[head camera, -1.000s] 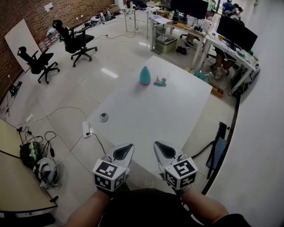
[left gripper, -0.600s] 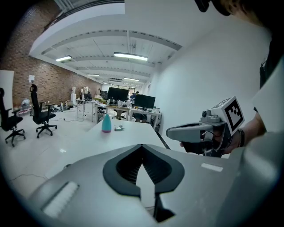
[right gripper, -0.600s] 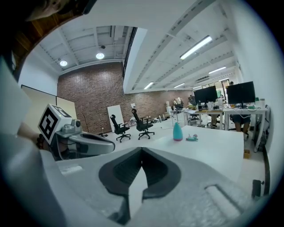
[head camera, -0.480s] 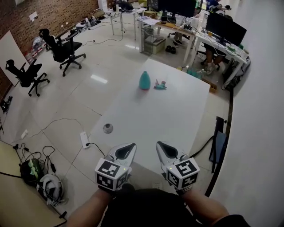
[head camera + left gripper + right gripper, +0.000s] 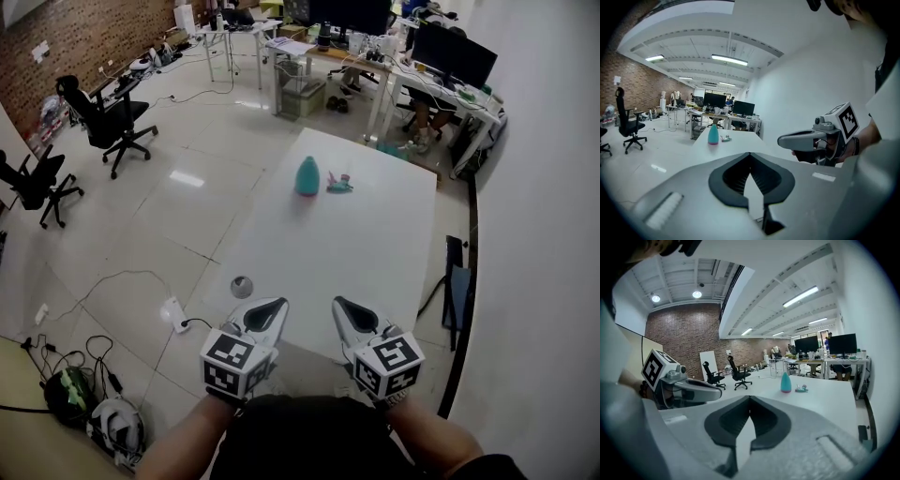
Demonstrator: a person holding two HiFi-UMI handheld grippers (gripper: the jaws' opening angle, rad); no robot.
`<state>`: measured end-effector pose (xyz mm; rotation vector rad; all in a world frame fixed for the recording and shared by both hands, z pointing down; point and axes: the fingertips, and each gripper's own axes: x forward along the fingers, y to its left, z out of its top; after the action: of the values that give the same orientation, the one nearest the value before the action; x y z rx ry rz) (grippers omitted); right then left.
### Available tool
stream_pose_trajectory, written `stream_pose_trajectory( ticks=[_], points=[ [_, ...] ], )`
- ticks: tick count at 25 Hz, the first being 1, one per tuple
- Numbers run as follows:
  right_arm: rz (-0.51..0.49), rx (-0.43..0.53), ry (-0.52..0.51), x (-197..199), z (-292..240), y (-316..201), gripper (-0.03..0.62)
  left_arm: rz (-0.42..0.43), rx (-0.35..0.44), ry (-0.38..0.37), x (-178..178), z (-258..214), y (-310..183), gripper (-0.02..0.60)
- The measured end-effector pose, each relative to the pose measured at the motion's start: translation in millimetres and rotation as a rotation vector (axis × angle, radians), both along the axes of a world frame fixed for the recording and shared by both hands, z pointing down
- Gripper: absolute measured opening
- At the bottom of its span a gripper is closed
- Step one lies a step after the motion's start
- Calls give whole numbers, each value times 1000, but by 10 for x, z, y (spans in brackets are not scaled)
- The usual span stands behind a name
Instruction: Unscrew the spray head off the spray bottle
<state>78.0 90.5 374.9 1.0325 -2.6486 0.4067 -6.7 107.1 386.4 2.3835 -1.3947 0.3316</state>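
A teal bottle stands upright at the far end of the white table, with its teal and pink spray head lying beside it on the right. Both show small in the left gripper view, bottle and spray head, and in the right gripper view, bottle and spray head. My left gripper and right gripper hover side by side over the table's near edge, far from the bottle. Both are shut with nothing between the jaws.
A small round grey thing lies on the floor left of the table. A power strip and cables run nearby. Office chairs stand at the far left, desks with monitors behind the table. A dark chair stands along the right wall.
The head view has shifted, so the table and floor slide slightly left and down in the picture. Both grippers keep their place at the near edge, shut.
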Motion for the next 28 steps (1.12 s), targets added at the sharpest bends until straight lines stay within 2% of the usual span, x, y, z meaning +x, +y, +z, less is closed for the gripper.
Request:
stream_pose_trajectory(
  ticks=[7, 10, 17, 28],
  points=[
    [57, 20, 8, -174, -50, 22, -8, 50, 16, -1, -215, -46, 14, 14],
    [71, 25, 14, -234, -77, 26, -8, 76, 1, 9, -252, -31, 42, 14],
    [101, 17, 32, -273, -64, 0, -8, 102, 21, 1, -304, -70, -46, 14],
    [106, -5, 42, -301, 14, -231, -8, 102, 18, 0, -347, -63, -370, 14]
  ],
)
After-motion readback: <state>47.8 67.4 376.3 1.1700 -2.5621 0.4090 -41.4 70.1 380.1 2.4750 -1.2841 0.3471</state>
